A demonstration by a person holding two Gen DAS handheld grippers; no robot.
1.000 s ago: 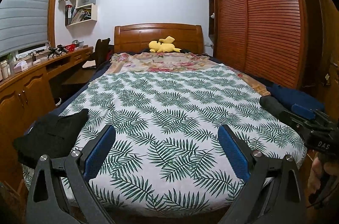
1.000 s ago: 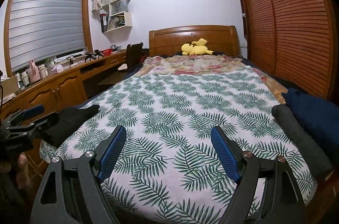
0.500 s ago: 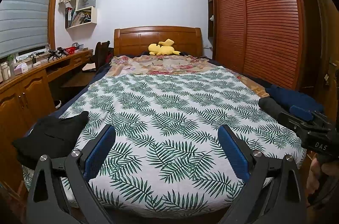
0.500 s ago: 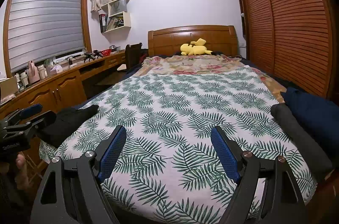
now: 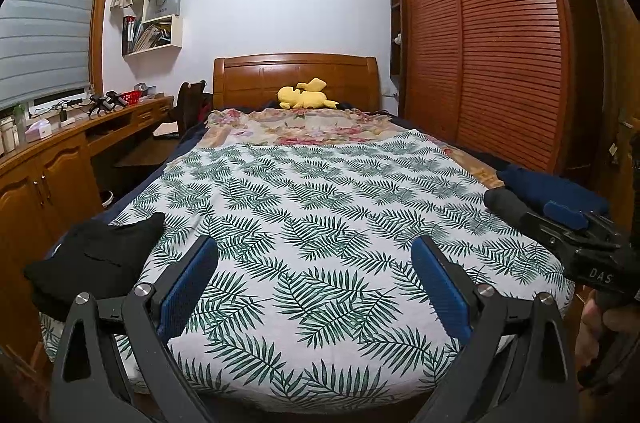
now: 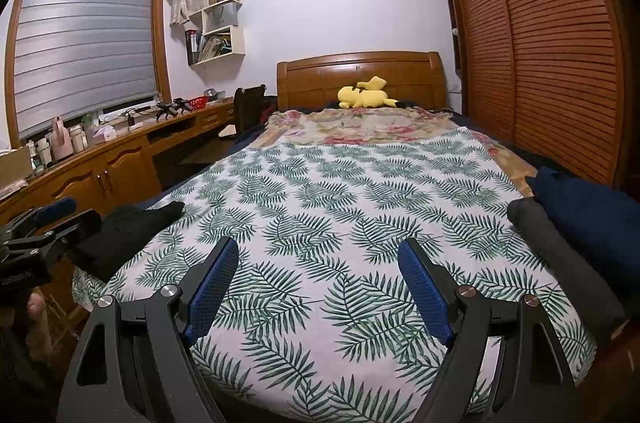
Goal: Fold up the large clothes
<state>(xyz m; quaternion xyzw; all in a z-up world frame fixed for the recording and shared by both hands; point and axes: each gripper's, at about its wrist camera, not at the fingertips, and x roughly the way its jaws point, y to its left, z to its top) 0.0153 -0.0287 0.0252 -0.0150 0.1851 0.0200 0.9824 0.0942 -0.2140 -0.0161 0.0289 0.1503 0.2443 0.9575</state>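
Both the left gripper (image 5: pixel 314 287) and right gripper (image 6: pixel 318 289) are held with jaws wide, empty; the limp black garment (image 5: pixel 96 259) is best pinched at its edges

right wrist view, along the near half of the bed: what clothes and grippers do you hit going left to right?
left gripper → black garment → right gripper, jaws open over the leaf-print bedspread → grey rolled garment → navy garment
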